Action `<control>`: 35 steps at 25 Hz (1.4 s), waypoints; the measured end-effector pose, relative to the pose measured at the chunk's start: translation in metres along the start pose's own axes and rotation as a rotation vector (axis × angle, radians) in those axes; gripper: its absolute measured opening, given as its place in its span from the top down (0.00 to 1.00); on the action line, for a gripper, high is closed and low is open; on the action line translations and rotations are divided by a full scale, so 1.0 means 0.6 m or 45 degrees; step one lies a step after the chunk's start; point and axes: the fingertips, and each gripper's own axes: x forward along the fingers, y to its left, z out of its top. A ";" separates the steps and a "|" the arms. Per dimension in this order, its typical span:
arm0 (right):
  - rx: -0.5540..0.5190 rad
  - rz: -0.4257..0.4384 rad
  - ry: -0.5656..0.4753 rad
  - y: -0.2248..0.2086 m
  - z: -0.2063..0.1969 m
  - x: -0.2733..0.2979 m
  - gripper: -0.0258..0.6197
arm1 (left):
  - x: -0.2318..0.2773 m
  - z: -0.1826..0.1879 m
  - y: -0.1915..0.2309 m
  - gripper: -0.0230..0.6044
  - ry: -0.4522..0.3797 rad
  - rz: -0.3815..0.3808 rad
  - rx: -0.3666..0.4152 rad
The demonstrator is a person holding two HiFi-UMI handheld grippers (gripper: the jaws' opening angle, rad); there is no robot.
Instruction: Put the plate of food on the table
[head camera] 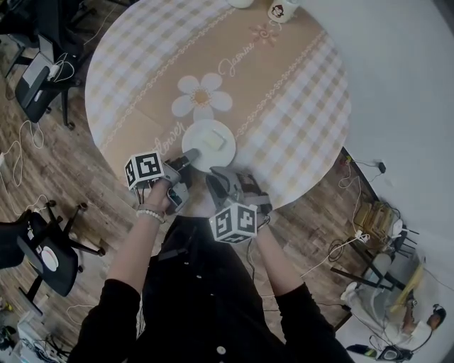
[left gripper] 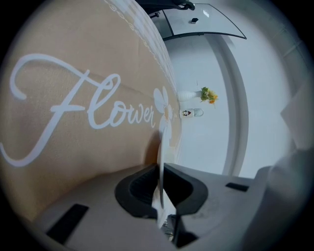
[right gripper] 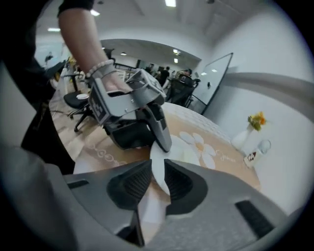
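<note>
A white plate (head camera: 221, 157) with a pale block of food (head camera: 215, 140) lies on the round table (head camera: 284, 106), near its front edge. My left gripper (head camera: 189, 155) is shut on the plate's left rim. In the left gripper view the rim (left gripper: 160, 147) runs edge-on between the pressed pads of the left gripper (left gripper: 162, 177). My right gripper (head camera: 216, 183) sits just off the plate's near edge, open. In the right gripper view its gap (right gripper: 158, 179) shows the plate (right gripper: 182, 154) beyond, with nothing pinched, and the left gripper (right gripper: 130, 105) on the rim.
A printed cup (head camera: 280, 10) stands at the table's far side, next to a white vase with yellow flowers (right gripper: 248, 135). Office chairs (head camera: 42, 255) and cables sit on the wooden floor to the left. A grey wall (head camera: 397, 85) lies to the right.
</note>
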 end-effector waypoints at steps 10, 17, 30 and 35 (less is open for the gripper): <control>-0.525 -0.011 0.142 0.023 -0.018 0.037 0.92 | 0.000 0.003 0.000 0.94 0.008 -0.009 -0.019; -0.531 -0.040 0.169 0.021 -0.018 0.035 0.92 | 0.002 -0.001 0.000 0.94 0.047 0.004 -0.007; -0.526 -0.068 0.227 0.021 -0.033 0.050 0.92 | -0.010 -0.030 -0.002 0.89 0.127 0.012 0.037; -0.524 -0.056 0.230 0.025 -0.033 0.055 0.92 | -0.027 -0.038 0.000 0.89 0.113 -0.003 0.011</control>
